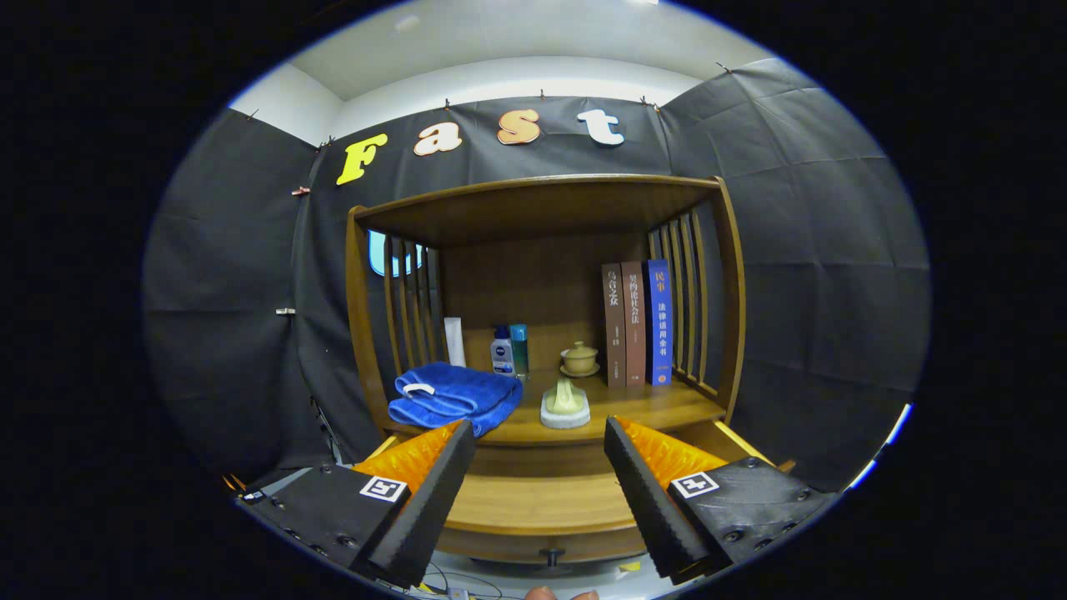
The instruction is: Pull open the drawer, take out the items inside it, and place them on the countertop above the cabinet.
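Wooden cabinet point(542, 317) stands straight ahead of you, and its drawer point(542, 508) is already pulled out beneath the countertop point(658, 404); the drawer knob point(550, 556) shows low between your fingers. What you can see of the drawer floor is bare wood, so you seem to be late in the task or between fetches. The front corners of the drawer sit behind your fingers, so you cannot rule out something left there.

From left to right on the countertop: a folded blue towel point(454, 393) lies at the left front, just beyond your left finger. Behind it a white tube point(455, 340) leans near the slats, then a small white bottle point(502, 351) touching a teal bottle point(519, 348). In the middle sits a pale green piece on a white base point(565, 404), with a small lidded cup on a saucer point(578, 358) behind it. Three upright books point(638, 323) close off the right side.

Your gripper point(540, 492) is spread wide and holds nothing; neither finger touches the drawer or anything on the countertop.

For the next move, tip down and check the drawer's hidden corners. If something is there, bring the fingers either side of it before closing. Free space on the countertop is at the right front, near the books.
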### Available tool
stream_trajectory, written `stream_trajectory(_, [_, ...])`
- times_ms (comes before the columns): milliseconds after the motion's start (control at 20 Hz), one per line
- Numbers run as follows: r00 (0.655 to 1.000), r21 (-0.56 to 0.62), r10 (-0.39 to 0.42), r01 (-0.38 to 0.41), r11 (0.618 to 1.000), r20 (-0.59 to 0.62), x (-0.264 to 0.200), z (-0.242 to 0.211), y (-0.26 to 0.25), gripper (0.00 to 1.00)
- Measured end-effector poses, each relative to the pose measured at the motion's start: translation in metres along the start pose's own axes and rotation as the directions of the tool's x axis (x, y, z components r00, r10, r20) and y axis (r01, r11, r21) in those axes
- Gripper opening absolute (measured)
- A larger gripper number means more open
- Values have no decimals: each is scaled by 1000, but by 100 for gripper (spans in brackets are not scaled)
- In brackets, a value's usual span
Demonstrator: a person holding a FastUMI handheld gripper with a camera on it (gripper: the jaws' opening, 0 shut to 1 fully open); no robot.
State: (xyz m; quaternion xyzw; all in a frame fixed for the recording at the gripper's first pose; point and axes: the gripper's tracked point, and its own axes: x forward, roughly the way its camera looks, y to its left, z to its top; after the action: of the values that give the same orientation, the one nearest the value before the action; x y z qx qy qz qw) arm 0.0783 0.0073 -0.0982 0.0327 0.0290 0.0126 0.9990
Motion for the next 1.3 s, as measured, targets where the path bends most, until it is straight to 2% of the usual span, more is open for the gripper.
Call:
stream_trajectory(150, [1000,10,11,-11,1000,21,-9,-26,4,99])
stream_trajectory(400, [999,-51,5,-3,999,32,-19,-78,0,99])
stream_trajectory(700, [999,-53,-15,12,999,-49,-16,-149,-6,99])
stream_trajectory(1050, [994,-43,-49,44,998,-99,-2,-188,-23,100])
stream_trajectory(1300, [994,-43,-41,37,998,-101,6,-193,-21,99])
